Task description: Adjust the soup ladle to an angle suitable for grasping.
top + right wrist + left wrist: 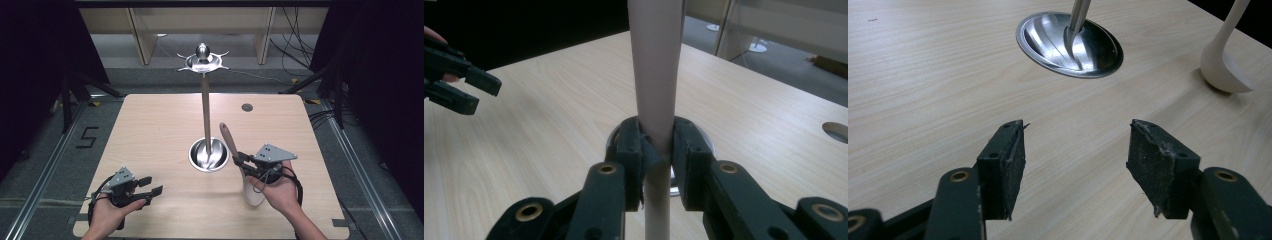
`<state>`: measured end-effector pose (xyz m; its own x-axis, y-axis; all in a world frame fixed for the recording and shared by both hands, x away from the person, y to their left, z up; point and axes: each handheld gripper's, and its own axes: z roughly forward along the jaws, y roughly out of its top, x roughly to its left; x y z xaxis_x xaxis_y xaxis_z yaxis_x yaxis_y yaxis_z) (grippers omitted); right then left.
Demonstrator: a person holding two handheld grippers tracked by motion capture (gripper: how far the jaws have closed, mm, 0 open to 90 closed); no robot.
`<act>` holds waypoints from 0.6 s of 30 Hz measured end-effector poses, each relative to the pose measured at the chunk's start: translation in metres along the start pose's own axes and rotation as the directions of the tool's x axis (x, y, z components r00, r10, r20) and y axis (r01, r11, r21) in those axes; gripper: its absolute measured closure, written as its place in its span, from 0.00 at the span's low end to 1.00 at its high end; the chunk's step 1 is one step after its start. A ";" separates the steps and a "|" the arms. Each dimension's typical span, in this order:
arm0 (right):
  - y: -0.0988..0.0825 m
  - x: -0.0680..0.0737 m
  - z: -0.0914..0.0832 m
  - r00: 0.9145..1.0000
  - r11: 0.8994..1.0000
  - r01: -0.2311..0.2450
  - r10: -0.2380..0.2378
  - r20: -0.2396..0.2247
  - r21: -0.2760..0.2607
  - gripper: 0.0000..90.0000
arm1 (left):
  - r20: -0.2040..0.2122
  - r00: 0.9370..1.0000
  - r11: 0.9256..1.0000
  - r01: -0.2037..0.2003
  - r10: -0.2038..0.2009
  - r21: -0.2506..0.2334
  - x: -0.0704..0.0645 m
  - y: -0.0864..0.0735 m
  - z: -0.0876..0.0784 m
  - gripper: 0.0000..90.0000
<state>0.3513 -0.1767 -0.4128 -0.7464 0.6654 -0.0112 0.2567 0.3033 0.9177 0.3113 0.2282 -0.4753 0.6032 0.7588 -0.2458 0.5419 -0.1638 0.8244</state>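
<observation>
A cream ladle (pixel 235 150) stands tilted with its bowl (pixel 253 192) on the table at front right and its handle leaning up toward the stand. My right gripper (pixel 241 163) is shut on the ladle's handle (pixel 655 80); in the right gripper view both pads press on it. A steel utensil stand (pixel 205 105) rises from a round base (pixel 208 155) at the table's middle, with hooks at its top (pixel 202 59). My left gripper (pixel 151 186) rests low at front left, open with nothing between its fingers (pixel 1158 167). The left gripper view shows the base (pixel 1070 45) and the ladle's bowl (pixel 1220 67).
The light wooden table (pixel 150 125) has a small round cable hole (pixel 247 107) at back right. Metal floor rails (pixel 55 155) run along both sides. Wooden furniture legs (pixel 140 40) and cables lie beyond the far edge.
</observation>
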 end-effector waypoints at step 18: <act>0.008 0.003 -0.006 0.998 0.993 -0.066 0.067 0.008 -0.095 0.85 | -0.006 1.000 1.000 0.003 -0.003 -0.012 0.003 0.001 -0.001 0.44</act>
<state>0.3474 -0.1761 -0.4030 -0.7222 0.6900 0.0472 0.2457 0.1922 0.9501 0.3129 0.2309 -0.4743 0.5983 0.7629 -0.2450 0.5361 -0.1539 0.8300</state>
